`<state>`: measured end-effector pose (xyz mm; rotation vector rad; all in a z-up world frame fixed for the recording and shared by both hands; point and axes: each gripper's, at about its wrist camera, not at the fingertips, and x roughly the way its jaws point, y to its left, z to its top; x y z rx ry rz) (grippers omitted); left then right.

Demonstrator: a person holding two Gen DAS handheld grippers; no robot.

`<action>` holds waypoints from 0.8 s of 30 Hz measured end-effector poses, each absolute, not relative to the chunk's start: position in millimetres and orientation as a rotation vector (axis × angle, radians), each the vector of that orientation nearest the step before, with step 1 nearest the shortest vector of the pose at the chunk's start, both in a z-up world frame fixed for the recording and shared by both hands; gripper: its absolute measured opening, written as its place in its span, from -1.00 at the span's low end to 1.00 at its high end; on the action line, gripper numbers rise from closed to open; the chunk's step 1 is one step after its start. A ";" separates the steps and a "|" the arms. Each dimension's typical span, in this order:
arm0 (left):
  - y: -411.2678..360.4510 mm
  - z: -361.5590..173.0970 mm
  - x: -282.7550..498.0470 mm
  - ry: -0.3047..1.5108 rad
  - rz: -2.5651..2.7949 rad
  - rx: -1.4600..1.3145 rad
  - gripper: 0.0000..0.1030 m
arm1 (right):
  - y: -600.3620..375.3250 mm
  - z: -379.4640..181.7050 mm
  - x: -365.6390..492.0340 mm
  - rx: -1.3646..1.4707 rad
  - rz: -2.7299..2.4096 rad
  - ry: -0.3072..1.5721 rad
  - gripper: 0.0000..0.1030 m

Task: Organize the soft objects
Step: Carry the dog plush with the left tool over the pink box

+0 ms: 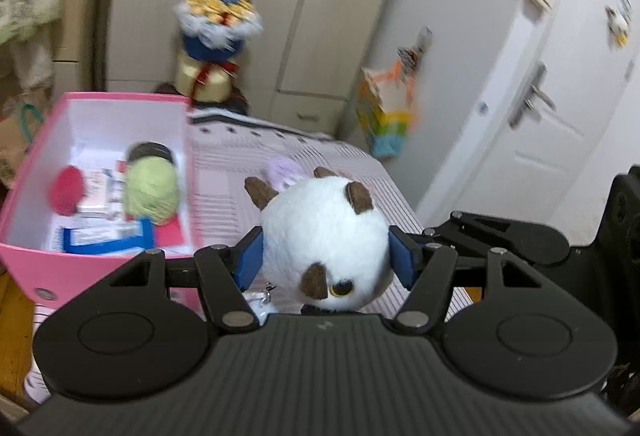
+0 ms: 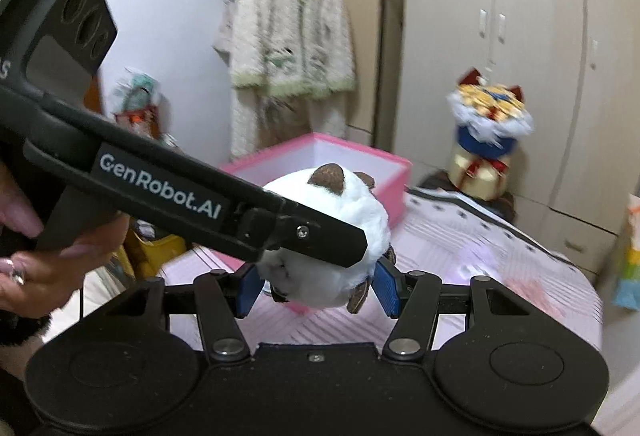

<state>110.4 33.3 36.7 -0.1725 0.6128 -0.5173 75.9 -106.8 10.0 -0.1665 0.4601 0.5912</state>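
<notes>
A white plush toy [image 1: 324, 240] is held by both grippers above the pink-patterned surface [image 1: 240, 164].

It is pinched between the part-open left gripper's [image 1: 326, 260] fingers and the right gripper's [image 2: 316, 286], near the pink box [image 1: 24, 256].

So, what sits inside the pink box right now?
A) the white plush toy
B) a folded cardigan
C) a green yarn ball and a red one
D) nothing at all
C: the pink box holds a green yarn ball and a red one; the white plush toy is outside it.

Bouquet [image 1: 216, 16] blurred; hanging bag [image 1: 386, 112] blurred; box [image 1: 24, 256] edge-cut.
</notes>
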 end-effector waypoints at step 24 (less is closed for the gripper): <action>128.0 -6.9 225.1 0.733 -0.311 -0.303 0.26 | -32.7 -33.7 225.8 0.114 0.766 0.700 0.22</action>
